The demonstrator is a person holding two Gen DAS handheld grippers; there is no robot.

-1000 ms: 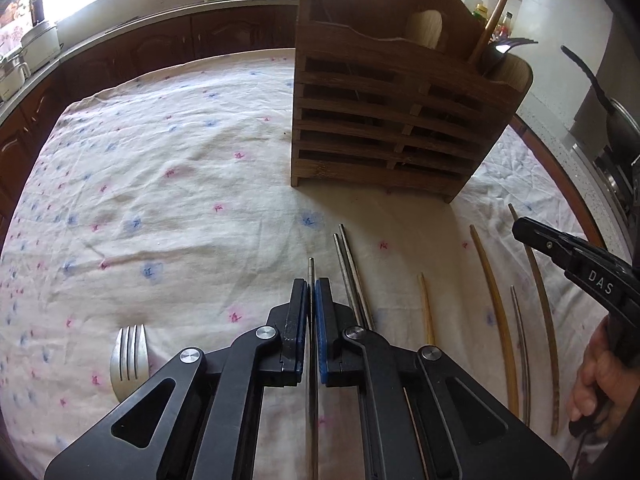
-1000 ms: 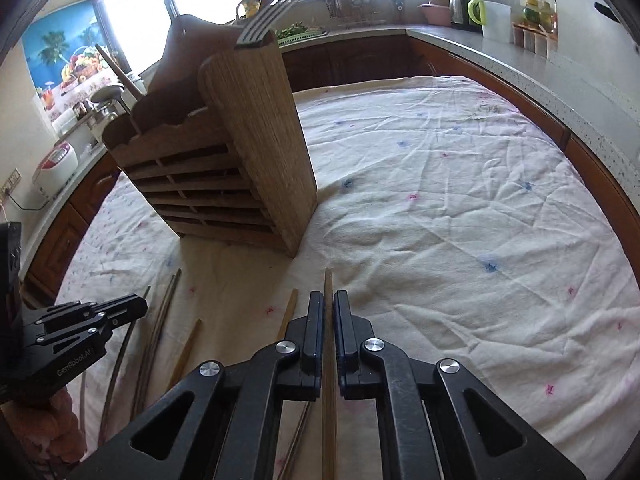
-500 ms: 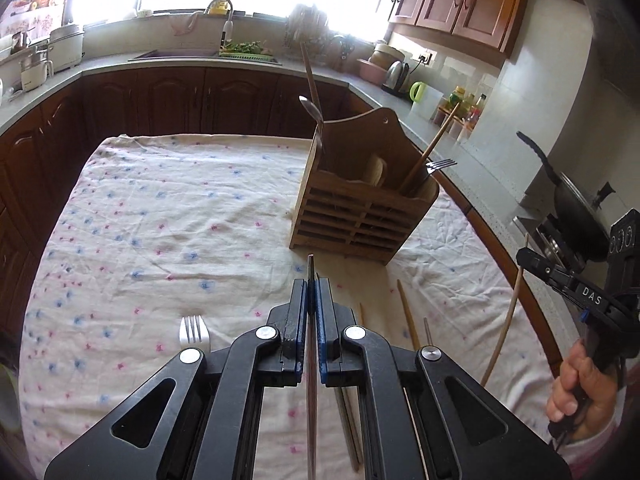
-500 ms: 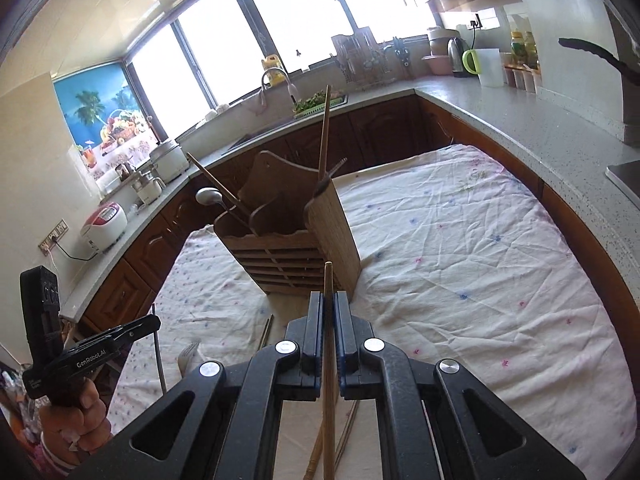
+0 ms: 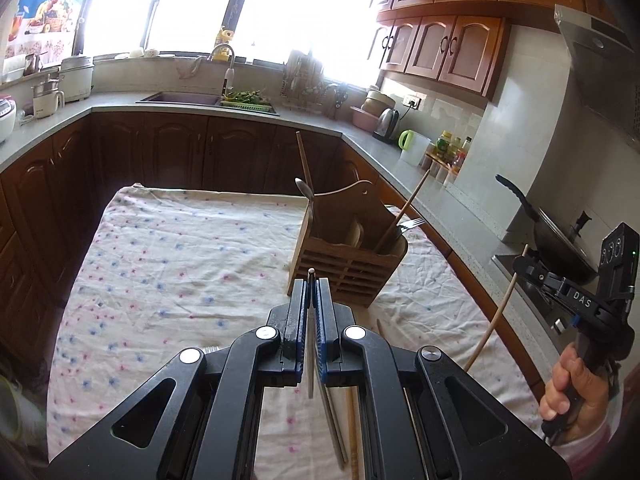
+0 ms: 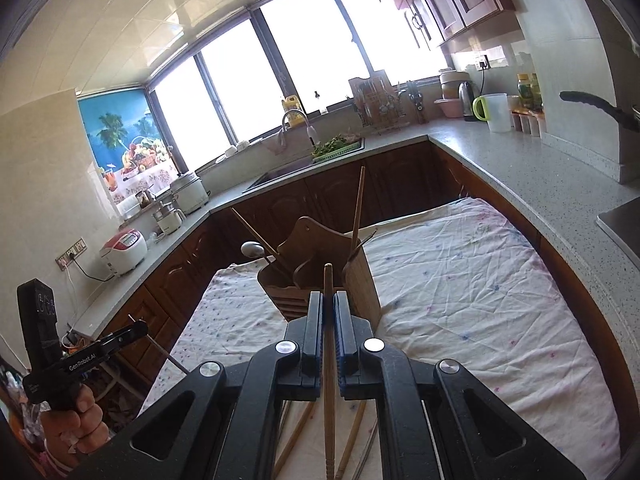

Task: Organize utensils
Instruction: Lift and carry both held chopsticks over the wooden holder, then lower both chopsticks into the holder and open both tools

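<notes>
My left gripper (image 5: 311, 286) was clenched on a metal chopstick (image 5: 311, 332), my right gripper (image 6: 328, 300) on a wooden chopstick (image 6: 329, 360), both raised above the floral tablecloth (image 5: 168, 264). The wooden utensil holder (image 5: 348, 264) stood ahead with nothing between, already holding a spoon (image 5: 304, 190). Only the left view showed the wok (image 5: 556, 244); only the right showed the rice cooker (image 6: 122, 250).
</notes>
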